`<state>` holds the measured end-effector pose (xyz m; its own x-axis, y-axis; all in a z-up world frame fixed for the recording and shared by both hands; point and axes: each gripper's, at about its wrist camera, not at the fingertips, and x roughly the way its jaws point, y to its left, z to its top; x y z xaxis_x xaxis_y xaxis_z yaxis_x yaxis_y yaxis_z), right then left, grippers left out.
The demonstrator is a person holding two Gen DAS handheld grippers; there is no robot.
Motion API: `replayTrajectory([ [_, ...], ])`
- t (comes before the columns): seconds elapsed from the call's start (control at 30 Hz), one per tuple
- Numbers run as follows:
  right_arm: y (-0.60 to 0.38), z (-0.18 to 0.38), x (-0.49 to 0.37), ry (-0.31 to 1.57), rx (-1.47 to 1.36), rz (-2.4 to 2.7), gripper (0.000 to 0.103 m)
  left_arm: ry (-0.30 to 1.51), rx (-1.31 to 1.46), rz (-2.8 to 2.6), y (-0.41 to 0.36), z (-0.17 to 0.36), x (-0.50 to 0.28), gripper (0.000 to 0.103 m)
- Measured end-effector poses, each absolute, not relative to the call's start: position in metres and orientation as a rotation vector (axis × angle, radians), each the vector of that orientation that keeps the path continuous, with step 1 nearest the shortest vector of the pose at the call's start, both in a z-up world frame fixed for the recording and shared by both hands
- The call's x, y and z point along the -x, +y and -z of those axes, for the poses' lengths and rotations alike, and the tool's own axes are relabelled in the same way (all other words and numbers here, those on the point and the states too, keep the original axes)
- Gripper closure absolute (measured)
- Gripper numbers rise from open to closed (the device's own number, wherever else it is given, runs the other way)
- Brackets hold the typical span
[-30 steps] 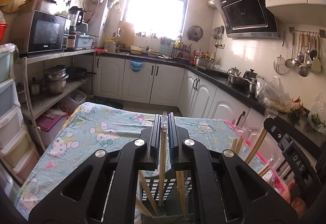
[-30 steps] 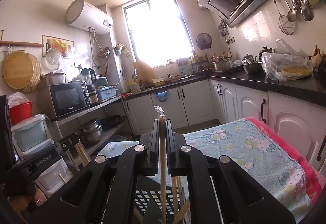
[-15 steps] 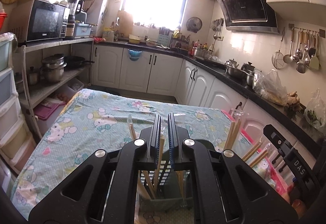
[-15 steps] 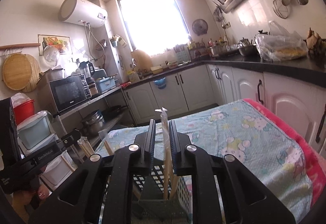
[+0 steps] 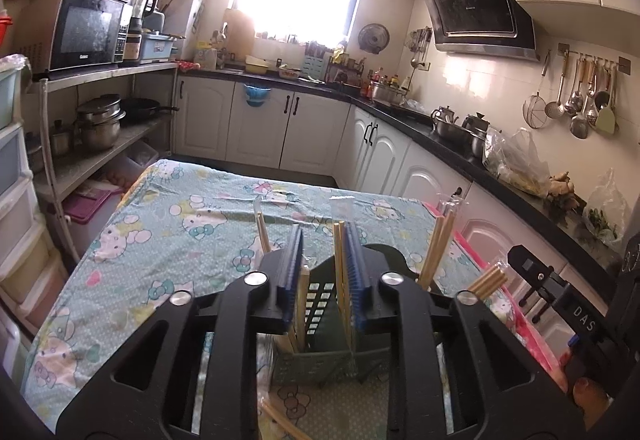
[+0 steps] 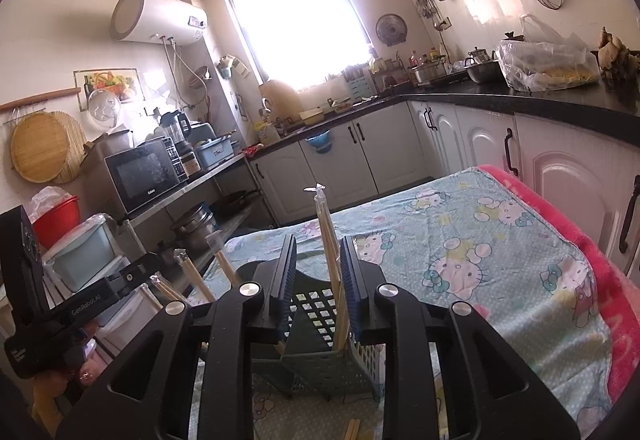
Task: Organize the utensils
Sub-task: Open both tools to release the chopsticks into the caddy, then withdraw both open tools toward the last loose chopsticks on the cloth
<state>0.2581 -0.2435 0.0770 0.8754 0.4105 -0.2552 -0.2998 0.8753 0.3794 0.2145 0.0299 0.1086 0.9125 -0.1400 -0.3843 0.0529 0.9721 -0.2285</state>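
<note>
Both claws hang over a green slotted caddy (image 5: 320,304) that stands on the counter (image 5: 180,224), which is draped in a cartoon-cat cloth. The left claw (image 5: 320,272) has just been opening; its jaws stand narrowly apart with a wrapped pair of chopsticks (image 5: 340,272) upright between them, leaning on the right blue pad and clear of the left one — no squeeze shows. The pair's lower end sits inside the caddy. More chopsticks (image 5: 438,248) lean out of the caddy to the right, and another pair (image 5: 263,232) pokes up left of the claw. The right claw (image 6: 318,280) has likewise just been opening: a slim gap, with a wrapped pair (image 6: 330,244) standing in it, tilted, its foot in the caddy (image 6: 320,316) and its plastic tip above the jaws; it lies close along the right pad, though whether it touches is hard to tell. In the right wrist view the other claw's black body shows at lower left, with loose chopsticks (image 6: 192,276) beside it. A few sticks (image 6: 352,430) lie flat on the cloth at the near edge.
</note>
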Motion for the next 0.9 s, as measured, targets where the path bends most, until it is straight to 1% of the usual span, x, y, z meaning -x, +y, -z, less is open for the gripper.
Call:
replayTrajectory([
  [0.1, -0.244, -0.078, -0.253, 0.337, -0.331, -0.381, 0.075, 0.414, 0.222, 0.109, 0.031, -0.109, -0.210, 0.071],
  [0.17, -0.245, -0.077, -0.250, 0.341, -0.329, -0.382, 0.074, 0.415, 0.222, 0.115, 0.031, -0.110, -0.206, 0.067],
  [0.27, -0.247, -0.077, -0.246, 0.347, -0.325, -0.368, 0.065, 0.416, 0.223, 0.122, 0.031, -0.109, -0.200, 0.058],
  [0.4, -0.251, -0.075, -0.243, 0.364, -0.329, -0.360, 0.064, 0.415, 0.223, 0.123, 0.031, -0.109, -0.195, 0.045],
  [0.57, -0.253, -0.072, -0.238, 0.384, -0.326, -0.356, 0.062, 0.431, 0.238, 0.130, 0.032, -0.105, -0.190, 0.035],
  [0.63, -0.254, -0.071, -0.235, 0.390, -0.328, -0.358, 0.062, 0.437, 0.239, 0.129, 0.033, -0.103, -0.188, 0.029],
  [0.73, -0.253, -0.070, -0.232, 0.396, -0.315, -0.362, 0.060, 0.445, 0.240, 0.131, 0.033, -0.101, -0.184, 0.023],
  [0.8, -0.252, -0.068, -0.229, 0.407, -0.308, -0.369, 0.057, 0.447, 0.244, 0.134, 0.034, -0.100, -0.181, 0.018],
  [0.9, -0.251, -0.064, -0.226, 0.427, -0.296, -0.372, 0.056, 0.454, 0.244, 0.137, 0.035, -0.098, -0.178, 0.013],
])
